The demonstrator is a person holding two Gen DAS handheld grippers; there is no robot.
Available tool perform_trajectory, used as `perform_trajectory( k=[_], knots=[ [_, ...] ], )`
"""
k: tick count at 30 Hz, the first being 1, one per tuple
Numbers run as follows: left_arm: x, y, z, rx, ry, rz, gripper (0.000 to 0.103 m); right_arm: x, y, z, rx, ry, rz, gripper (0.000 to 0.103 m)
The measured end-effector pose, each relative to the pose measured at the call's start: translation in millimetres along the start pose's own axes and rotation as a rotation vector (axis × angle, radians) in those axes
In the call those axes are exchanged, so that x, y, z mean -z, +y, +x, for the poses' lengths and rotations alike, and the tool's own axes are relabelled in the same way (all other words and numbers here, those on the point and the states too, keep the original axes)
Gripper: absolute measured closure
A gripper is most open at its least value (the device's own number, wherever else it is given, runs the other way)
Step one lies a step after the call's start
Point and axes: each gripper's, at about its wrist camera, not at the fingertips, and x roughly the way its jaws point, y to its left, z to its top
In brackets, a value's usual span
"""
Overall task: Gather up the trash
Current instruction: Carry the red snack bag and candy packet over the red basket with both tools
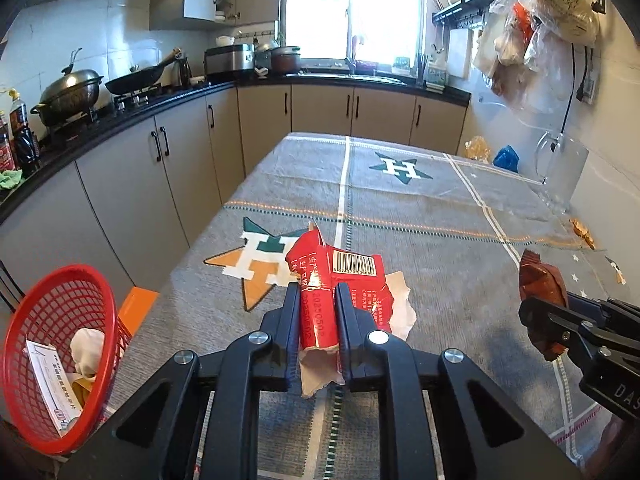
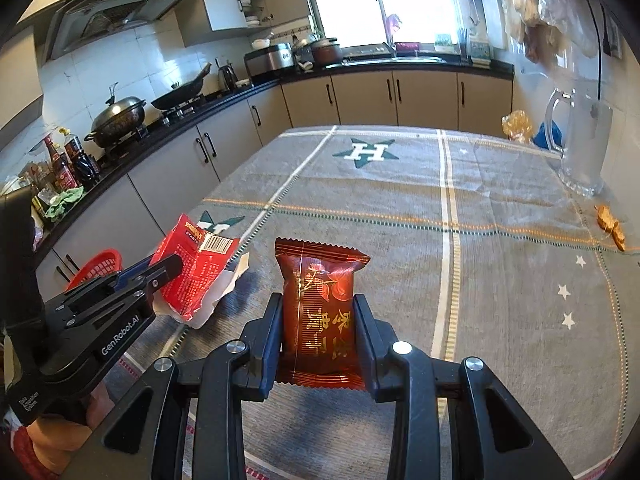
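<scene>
**Q:** Left side first. What do you hold, and what is the risk?

**A:** My left claw (image 1: 318, 300) is pinched nearly closed on the torn red wrapper (image 1: 340, 280), lifted just above the grey worktop (image 1: 420, 208). A white paper scrap (image 1: 400, 304) hangs behind the wrapper; I cannot tell whether it is pinched or only clinging. Judgement: it may drop off on the way over. The red basket (image 1: 56, 320) sits at the worktop's left edge, already holding paper. Its rim is low and it stands near the edge, so a clumsy release could land outside it or nudge it off.

**Q:** And the right?

**A:** My right claw (image 2: 318, 328) stands partly closed, its pads gripping the dark red snack packet (image 2: 320, 304) by its sides. The film looks slick and puffed; it may slide out if I tilt.

**Q:** Anything further right?

**A:** Orange crumbs (image 2: 610, 226) near the glass pitcher (image 2: 580, 148). Reaching there risks knocking the pitcher.
</scene>
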Motion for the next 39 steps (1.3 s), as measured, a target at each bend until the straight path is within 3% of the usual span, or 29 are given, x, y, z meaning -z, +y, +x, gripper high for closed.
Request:
perform_trajectory(
  k=[24, 39],
  knots=[
    [-2.0, 4.5, -12.4, -0.069, -0.054, -0.013, 0.087, -1.6, 8.6, -11.9, -0.018, -0.064, -0.034, 0.066],
    [10.5, 16.5, -46.0, -0.092, -0.067, -0.018, 0.087, -0.7, 11.8, -17.1, -0.037, -0.088, -0.025, 0.066]
  ],
)
